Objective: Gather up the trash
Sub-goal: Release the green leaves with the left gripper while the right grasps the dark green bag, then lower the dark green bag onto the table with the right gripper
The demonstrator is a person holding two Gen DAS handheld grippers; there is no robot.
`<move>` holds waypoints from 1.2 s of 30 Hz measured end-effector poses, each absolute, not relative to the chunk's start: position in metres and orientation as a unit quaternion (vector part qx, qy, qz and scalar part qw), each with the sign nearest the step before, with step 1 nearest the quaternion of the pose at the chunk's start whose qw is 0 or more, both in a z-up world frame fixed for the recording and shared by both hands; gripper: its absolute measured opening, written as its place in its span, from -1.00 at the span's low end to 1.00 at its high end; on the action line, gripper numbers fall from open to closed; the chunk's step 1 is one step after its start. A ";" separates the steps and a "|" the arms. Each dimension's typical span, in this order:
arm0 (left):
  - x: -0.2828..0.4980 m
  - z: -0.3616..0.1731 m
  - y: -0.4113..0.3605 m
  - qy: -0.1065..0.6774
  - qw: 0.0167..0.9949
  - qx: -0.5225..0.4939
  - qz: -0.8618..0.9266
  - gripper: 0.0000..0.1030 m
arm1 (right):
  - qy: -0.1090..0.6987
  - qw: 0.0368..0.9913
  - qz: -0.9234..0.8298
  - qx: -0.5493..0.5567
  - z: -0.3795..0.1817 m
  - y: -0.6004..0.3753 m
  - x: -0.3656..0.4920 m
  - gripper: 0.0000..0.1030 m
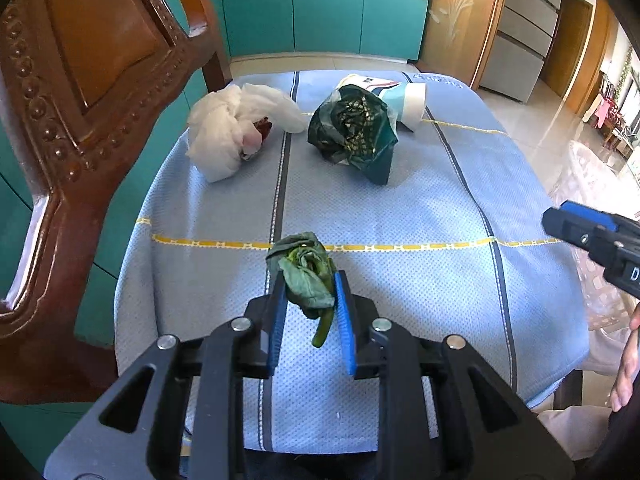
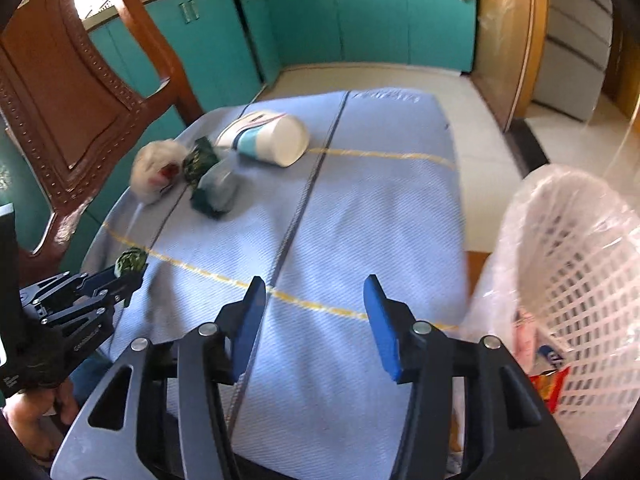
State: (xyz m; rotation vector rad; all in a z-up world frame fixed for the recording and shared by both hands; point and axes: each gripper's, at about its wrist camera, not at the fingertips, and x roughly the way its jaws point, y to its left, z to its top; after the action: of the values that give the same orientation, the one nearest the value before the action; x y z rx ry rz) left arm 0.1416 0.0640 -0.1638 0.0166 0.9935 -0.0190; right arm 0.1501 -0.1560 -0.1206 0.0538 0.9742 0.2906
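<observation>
My left gripper (image 1: 310,280) is shut on a wilted green leaf scrap (image 1: 300,256), held just above the blue tablecloth (image 1: 400,280); its stem hangs between the pads. In the right wrist view the same gripper (image 2: 132,270) and leaf (image 2: 130,260) appear at the left. My right gripper (image 2: 315,282) stands open and empty over the cloth, beside a white mesh basket (image 2: 572,264) lined with clear plastic. At the far end of the table lie a crumpled white bag (image 1: 224,128), a crumpled dark green bag (image 1: 354,132) and a tipped white-and-teal paper cup (image 1: 408,100).
A carved wooden chair (image 1: 72,120) stands close on the left of the table. Teal cabinets (image 1: 328,4) line the back wall. The basket holds some wrappers (image 2: 548,384). A person's hand (image 1: 628,360) shows at the right edge.
</observation>
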 end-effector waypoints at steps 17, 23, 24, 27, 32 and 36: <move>0.138 -0.162 0.079 0.490 0.872 -0.013 -0.006 0.58 | 0.431 0.885 0.170 0.048 -0.094 -0.129 0.175 0.23; 0.129 -0.161 0.080 0.479 0.878 0.000 0.004 0.58 | 0.457 0.865 0.207 0.005 -0.117 -0.034 0.226 0.25; 0.128 -0.161 0.079 0.477 0.879 0.005 0.002 0.58 | 0.462 0.864 0.202 -0.005 -0.124 -0.024 0.233 0.25; 0.129 -0.161 0.079 0.476 0.879 0.016 -0.004 0.58 | 0.475 0.857 0.200 -0.007 -0.138 -0.013 0.243 -0.03; 0.137 -0.165 0.088 0.488 0.873 -0.017 -0.009 0.58 | 0.478 0.847 0.233 0.003 -0.133 -0.026 0.229 -0.62; 0.137 -0.166 0.091 0.490 0.871 -0.031 -0.010 0.58 | 0.479 0.837 0.260 0.042 -0.120 -0.066 0.200 -0.63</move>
State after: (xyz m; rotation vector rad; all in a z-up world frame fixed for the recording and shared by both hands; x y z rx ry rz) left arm 0.1370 0.0913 -0.1655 -0.0639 1.0249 -0.0208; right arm 0.2003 -0.0659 -0.1204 0.0894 1.0143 0.5496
